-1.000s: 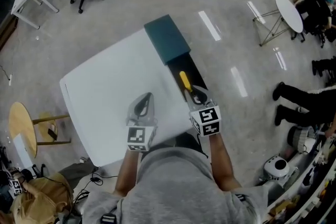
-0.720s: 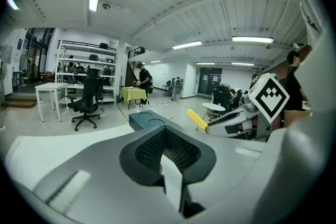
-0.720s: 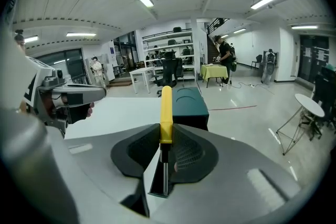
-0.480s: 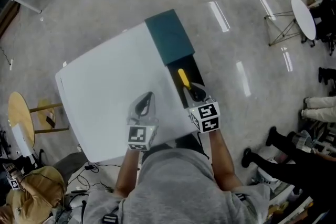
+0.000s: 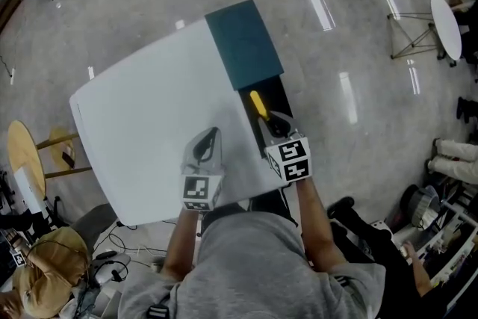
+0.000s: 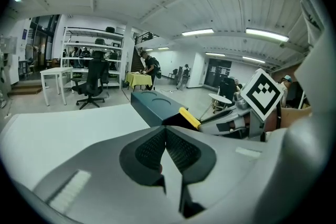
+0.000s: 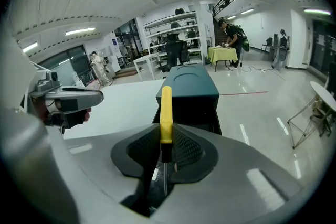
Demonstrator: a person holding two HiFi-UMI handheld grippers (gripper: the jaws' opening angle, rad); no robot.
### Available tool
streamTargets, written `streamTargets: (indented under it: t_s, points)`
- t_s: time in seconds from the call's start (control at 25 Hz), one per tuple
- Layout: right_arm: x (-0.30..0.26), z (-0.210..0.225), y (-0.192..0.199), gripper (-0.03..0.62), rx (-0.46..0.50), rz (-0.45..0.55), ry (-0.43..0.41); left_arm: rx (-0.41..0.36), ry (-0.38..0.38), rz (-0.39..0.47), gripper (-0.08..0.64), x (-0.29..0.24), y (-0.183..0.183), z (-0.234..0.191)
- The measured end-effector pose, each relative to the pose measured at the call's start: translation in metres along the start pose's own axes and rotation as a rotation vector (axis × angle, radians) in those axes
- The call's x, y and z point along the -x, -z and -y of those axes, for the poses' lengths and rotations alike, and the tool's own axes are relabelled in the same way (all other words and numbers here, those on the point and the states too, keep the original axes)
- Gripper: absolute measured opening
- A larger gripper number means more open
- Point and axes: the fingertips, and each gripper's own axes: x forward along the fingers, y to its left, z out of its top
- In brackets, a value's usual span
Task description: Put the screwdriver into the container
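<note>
My right gripper (image 7: 166,148) is shut on a screwdriver (image 7: 165,119) with a yellow handle, which points forward past the jaws. In the head view the screwdriver (image 5: 259,104) hangs over the open dark drawer of the dark teal container (image 5: 244,45) at the white table's (image 5: 142,131) right edge, with the right gripper (image 5: 275,128) just behind it. My left gripper (image 5: 207,146) is over the table to the left, shut with nothing in it; its pads (image 6: 178,149) meet in the left gripper view. The container (image 6: 155,107) and the yellow handle (image 6: 189,117) show there too.
The table sits on a grey floor with red tape lines. A small round wooden table (image 5: 22,161) stands at the left, a white round table (image 5: 446,20) at the far right. People's legs (image 5: 452,149) are at the right edge. Office chairs and shelves stand at the back.
The right gripper with the screwdriver has edged a little forward over the drawer. The head camera has shifted, so the table sits lower and more to the left. The left gripper has stayed put.
</note>
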Motion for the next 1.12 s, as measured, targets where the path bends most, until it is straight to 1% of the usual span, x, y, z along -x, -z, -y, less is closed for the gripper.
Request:
streamTargets:
  t_s: [0.36,0.6,0.84,1.12]
  points:
    - [-0.023,0.009,0.014,0.077,-0.019,-0.067,-0.006,0.032,0.002,-0.048,0.011,-0.016,0.015,-0.004]
    - [-0.033,0.013,0.019,0.077,-0.025,-0.091,-0.001,0.047,0.013,-0.073,0.012,-0.022,0.025,-0.004]
    - [-0.032,0.018,0.026,0.078,-0.029,-0.119,-0.003,0.046,0.013,-0.076,0.012,-0.023,0.027,0.003]
    - [-0.036,0.018,0.032,0.078,-0.03,-0.146,0.0,0.054,0.005,-0.081,0.011,-0.021,0.028,-0.001]
